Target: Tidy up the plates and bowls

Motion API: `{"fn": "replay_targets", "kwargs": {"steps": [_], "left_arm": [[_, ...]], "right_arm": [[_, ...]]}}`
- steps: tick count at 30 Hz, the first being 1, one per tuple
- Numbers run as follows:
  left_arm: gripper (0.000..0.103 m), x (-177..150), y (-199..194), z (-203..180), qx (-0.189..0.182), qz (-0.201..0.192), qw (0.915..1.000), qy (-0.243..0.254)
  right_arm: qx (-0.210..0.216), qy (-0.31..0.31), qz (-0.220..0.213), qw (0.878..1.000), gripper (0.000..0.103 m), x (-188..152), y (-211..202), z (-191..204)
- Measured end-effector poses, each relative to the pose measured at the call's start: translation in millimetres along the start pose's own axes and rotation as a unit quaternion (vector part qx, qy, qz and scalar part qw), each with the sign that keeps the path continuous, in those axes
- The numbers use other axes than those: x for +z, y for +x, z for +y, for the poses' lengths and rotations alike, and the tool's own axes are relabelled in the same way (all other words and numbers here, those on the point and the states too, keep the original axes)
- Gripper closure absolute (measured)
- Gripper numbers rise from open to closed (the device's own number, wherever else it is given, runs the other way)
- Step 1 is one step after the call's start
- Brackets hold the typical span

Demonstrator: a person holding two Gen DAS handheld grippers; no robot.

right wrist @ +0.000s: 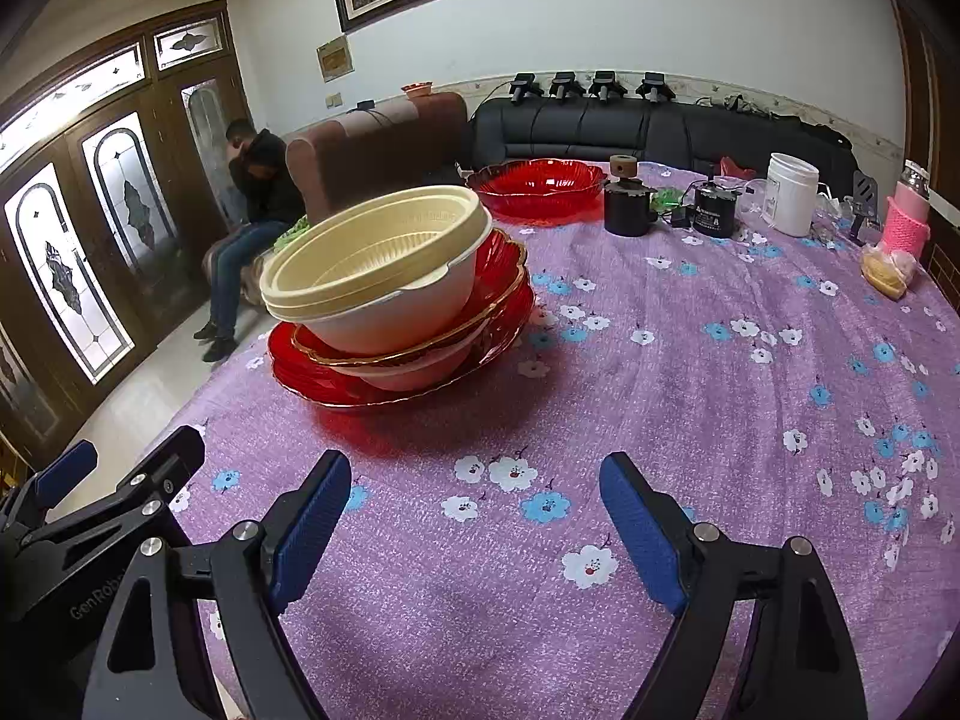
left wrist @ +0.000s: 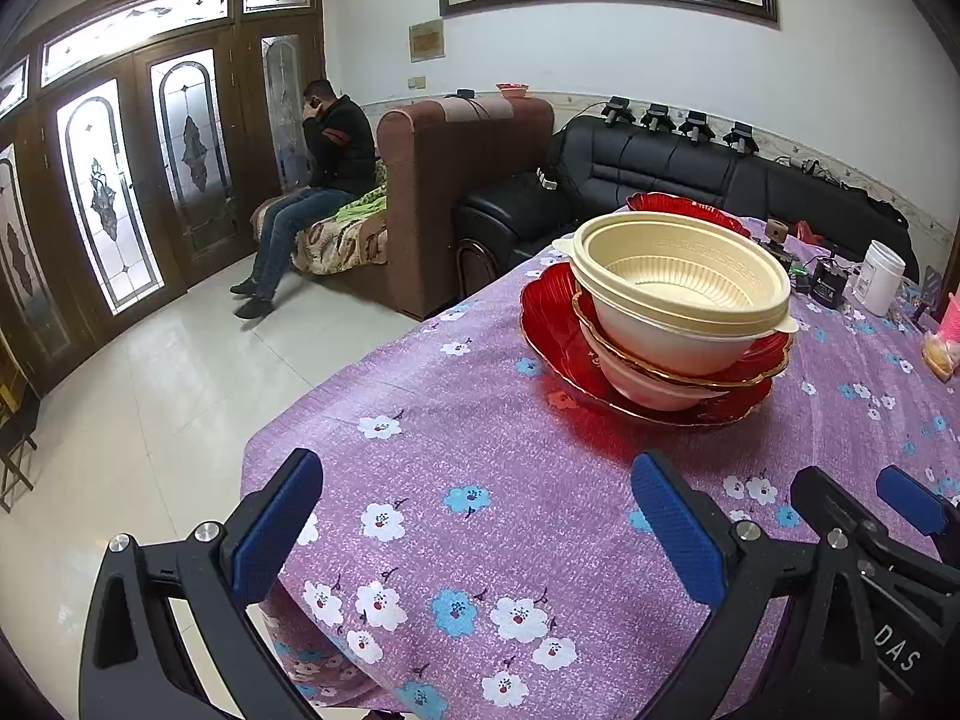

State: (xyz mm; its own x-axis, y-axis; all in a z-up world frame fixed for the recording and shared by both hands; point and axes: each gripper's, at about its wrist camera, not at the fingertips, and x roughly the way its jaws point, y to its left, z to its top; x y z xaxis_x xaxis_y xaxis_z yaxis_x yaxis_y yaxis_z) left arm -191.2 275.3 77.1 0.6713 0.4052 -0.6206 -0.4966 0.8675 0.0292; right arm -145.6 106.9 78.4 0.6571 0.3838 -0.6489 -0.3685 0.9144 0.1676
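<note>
Evidently empty cream bowl (right wrist: pixel 372 264) tops stacked red plates (right wrist: pixel 336 378); left claw (left wrist: pixel 480 528) and right claw (right wrist: pixel 477 528) gape, empty.

Bare tablecloth (right wrist: pixel 480 540) leads to the stack (right wrist: pixel 384 300); clutter (right wrist: pixel 708 210) beyond

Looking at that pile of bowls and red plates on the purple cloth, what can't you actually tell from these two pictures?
- Lower cream bowl: both views, mostly hidden by the red plate on it.
- How many cream bowls are nested on top: rims overlap.
- White jar label: too small to read.
- Far red dish: left view, the stack hides most of it.
</note>
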Motion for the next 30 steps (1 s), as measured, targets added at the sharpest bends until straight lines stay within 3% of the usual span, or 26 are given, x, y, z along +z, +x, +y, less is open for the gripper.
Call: {"fn": "replay_targets", "kwargs": {"steps": [13,17,23,30], "left_arm": [[0.0,1,7,3,-0.012,0.014,0.9998,-0.004],[0.0,3,-2,3,-0.002,-0.01,0.9999,-0.005],[0.0,7,-46,12,0.033,-0.124,0.9912,-0.032],[0.0,15,-43,14,0.019,-0.108,0.9937,-0.023]], "right_arm": [[-0.006,-0.004,0.007,1.0,0.015,0,3,2],[-0.004,-0.007,0.003,1.0,0.015,1,2,2],[0.001,-0.012,-0.005,1.0,0.015,1,-2,4],[0.007,-0.037,-0.011,0.999,0.015,2,-9,13]]}}
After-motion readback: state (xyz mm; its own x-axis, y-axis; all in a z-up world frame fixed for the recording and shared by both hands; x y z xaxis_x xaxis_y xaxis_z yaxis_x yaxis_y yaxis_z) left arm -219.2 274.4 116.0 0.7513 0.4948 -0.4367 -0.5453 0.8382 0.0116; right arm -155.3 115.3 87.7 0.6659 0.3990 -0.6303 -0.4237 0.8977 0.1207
